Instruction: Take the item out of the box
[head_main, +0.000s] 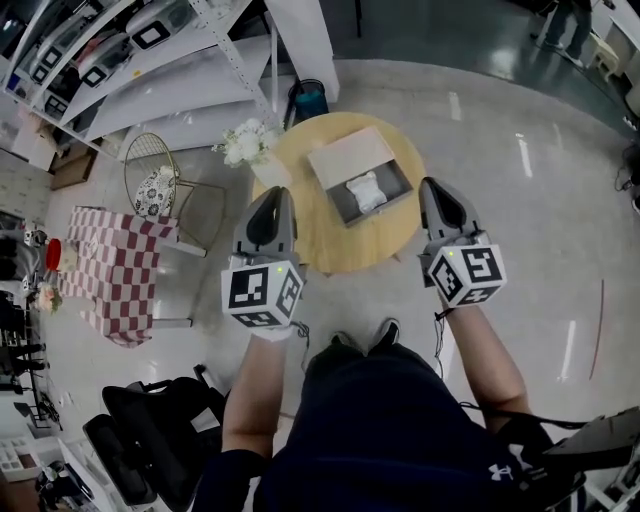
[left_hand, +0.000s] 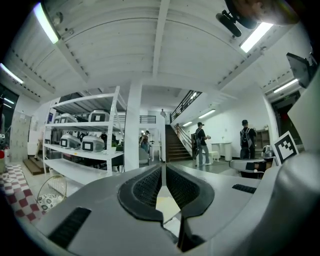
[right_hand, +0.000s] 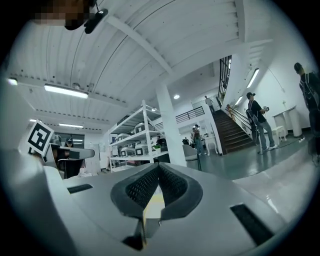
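An open box (head_main: 338, 205) with grey walls and a beige lid laid back stands on the round wooden table (head_main: 300, 240). A white crumpled item (head_main: 366, 191) lies inside it. My left gripper (head_main: 275, 192) hangs over the table's left edge, to the left of the box, with its jaws shut on nothing. My right gripper (head_main: 432, 184) hangs just right of the box, past the table's right edge, also shut and holding nothing. Both gripper views look level across the room, so the closed left gripper (left_hand: 162, 172) and the closed right gripper (right_hand: 158, 167) show no box.
White flowers (head_main: 248, 142) sit at the table's far left rim. A wire chair (head_main: 160, 185) and a checkered table (head_main: 115, 270) stand to the left, white shelving (head_main: 130, 60) behind them, and a blue bin (head_main: 309, 100) beyond the table. People (left_hand: 202, 144) stand near a staircase (left_hand: 175, 145).
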